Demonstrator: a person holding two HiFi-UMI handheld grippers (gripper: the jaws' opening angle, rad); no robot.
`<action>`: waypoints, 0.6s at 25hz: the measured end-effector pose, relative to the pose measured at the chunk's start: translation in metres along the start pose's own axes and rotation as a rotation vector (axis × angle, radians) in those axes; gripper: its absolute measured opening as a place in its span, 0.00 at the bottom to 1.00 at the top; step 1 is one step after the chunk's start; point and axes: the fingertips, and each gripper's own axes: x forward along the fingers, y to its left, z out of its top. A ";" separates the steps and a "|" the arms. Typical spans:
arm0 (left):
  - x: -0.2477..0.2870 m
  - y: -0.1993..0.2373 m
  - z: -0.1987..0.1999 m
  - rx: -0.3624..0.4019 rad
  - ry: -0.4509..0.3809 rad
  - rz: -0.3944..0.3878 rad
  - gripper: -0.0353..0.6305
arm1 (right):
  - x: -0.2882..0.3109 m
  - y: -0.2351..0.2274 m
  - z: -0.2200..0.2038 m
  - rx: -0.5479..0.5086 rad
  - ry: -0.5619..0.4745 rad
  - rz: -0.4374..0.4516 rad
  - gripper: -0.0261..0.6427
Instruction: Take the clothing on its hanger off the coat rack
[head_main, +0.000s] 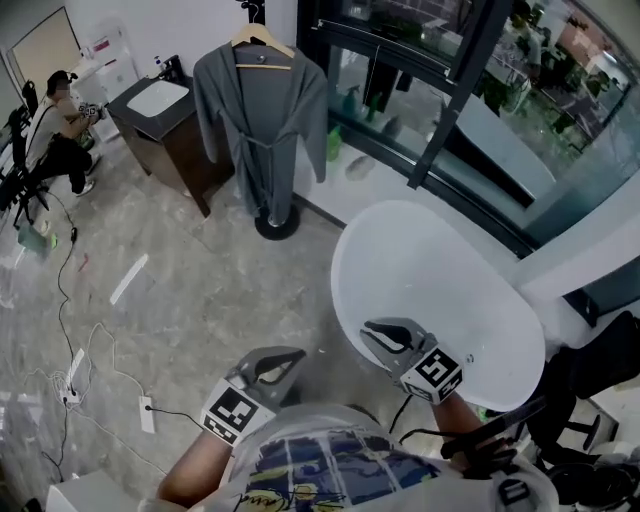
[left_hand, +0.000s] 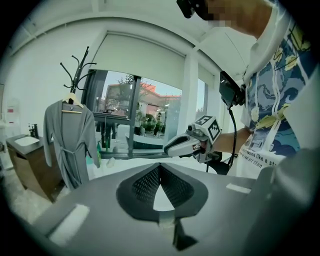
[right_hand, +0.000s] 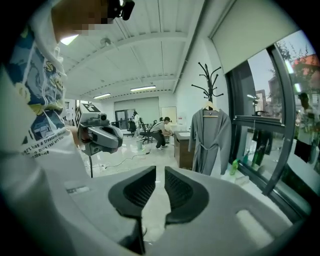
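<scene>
Item: one grey robe (head_main: 260, 130), long-sleeved, soft matte cloth, belt knotted at the waist and its ends hanging down the front. It hung on a pale wooden hanger (head_main: 262, 45) hooked to a black coat rack (right_hand: 209, 80) with branching prongs and a round flat base. The rack stood against the wall beside the dark-framed window, well apart from both tongs.

Left tongs (left_hand: 159, 167): grey body, ribbed black pads, tips met, nothing between them.

Right tongs (right_hand: 158, 169): same make, pads parted by a narrow slit, nothing between them.

Containers: one white oval bathtub (head_main: 500, 330), smooth and glossy, close in front of the tongs; one white rectangular basin (head_main: 158, 98) set in a dark wood counter (head_main: 175, 150) left of the rack.

Also noted: a green bottle (head_main: 334, 145) on the sill ledge by the robe; a grey marbled floor (head_main: 200, 300) with a white power strip (head_main: 147, 413) and trailing cables.
</scene>
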 end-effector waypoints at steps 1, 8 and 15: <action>-0.007 0.017 0.001 0.006 0.001 0.007 0.06 | 0.017 -0.005 0.010 -0.006 -0.004 0.003 0.13; -0.051 0.119 -0.002 -0.015 0.001 0.080 0.06 | 0.113 -0.043 0.065 -0.088 0.006 0.017 0.18; -0.060 0.184 0.008 -0.078 -0.047 0.147 0.06 | 0.178 -0.144 0.108 -0.186 0.072 0.004 0.22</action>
